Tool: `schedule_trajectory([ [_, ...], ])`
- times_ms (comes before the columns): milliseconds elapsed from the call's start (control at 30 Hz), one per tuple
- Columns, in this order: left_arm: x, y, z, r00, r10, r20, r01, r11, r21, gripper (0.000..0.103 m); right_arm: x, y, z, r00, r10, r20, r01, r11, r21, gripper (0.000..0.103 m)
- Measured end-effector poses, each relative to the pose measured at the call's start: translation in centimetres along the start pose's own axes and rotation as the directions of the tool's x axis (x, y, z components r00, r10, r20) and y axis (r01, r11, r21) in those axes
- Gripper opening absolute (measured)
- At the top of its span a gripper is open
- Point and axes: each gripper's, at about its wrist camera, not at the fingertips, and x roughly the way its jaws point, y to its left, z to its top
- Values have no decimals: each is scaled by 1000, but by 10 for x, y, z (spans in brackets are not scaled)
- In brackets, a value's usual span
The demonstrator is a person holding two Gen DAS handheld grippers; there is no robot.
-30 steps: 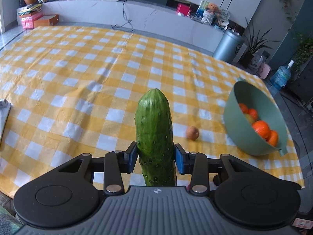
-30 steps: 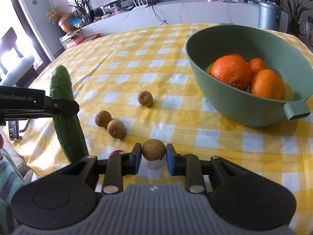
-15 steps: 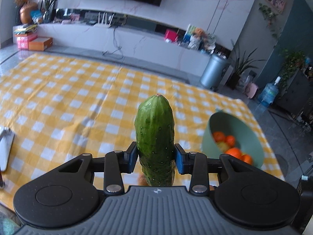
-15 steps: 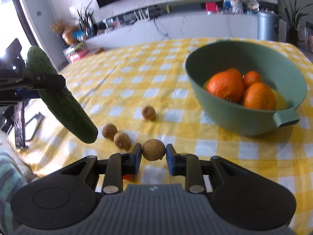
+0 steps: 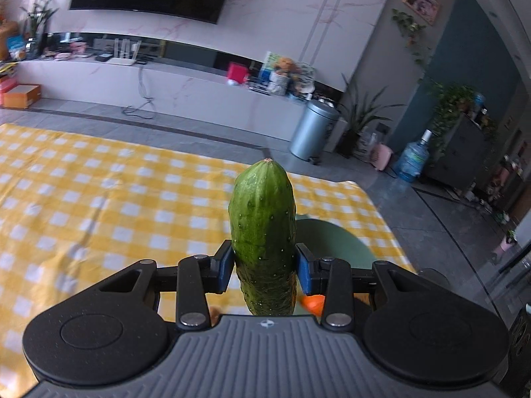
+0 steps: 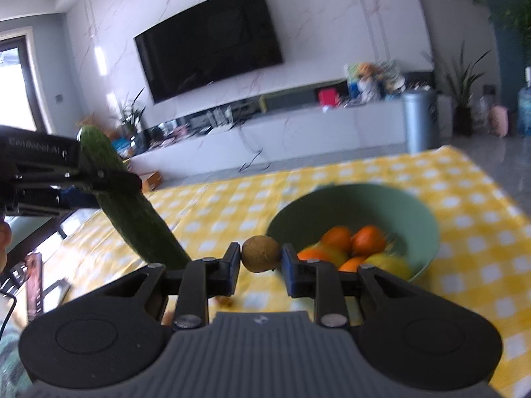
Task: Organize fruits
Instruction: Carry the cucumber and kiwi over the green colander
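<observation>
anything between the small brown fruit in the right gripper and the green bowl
Nothing visible. The small round brown fruit, held in the right gripper, has open air to the green plastic bowl. The dark green cucumber hangs left, off that path.

We note a yellow-and-white checked cloth (image 5: 99, 199) covering the table. Beyond it a dark TV (image 6: 209, 56) hangs on a marbled white wall, above a long white console (image 5: 149, 83) carrying small clutter, a red box (image 5: 237, 73) and what appears to be a soft toy (image 5: 285, 66), though blur prevents certainty. An orange box (image 5: 21, 95) sits on the floor at the console's left end. A grey bin (image 5: 313, 129) stands right of the console, beside a potted plant (image 5: 361, 119). Further right we see a water bottle (image 5: 413, 157) against a dark cabinet (image 5: 464, 152), and a framed picture (image 5: 421, 1) on the wall above.
</observation>
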Motion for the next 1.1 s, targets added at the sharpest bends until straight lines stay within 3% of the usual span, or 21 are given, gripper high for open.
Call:
schedule_trajectory([
  [300,46,-41,11,1000,-23,-2,23,995,95,44,25,-36,35,991,-133,14,132,991,26,23],
  [533,81,-49,17,999,-28,-25,30,997,70,43,54,-57,33,985,-170,7,170,985,30,23],
  [833,127,-46,9,989,-104,-106,100,994,-40,43,70,-94,22,985,-163,-56,170,972,161,24],
  [1100,157,-33,1,975,-147,-169,118,978,-170,44,84,-91,17,977,-186,-101,195,976,92,24],
])
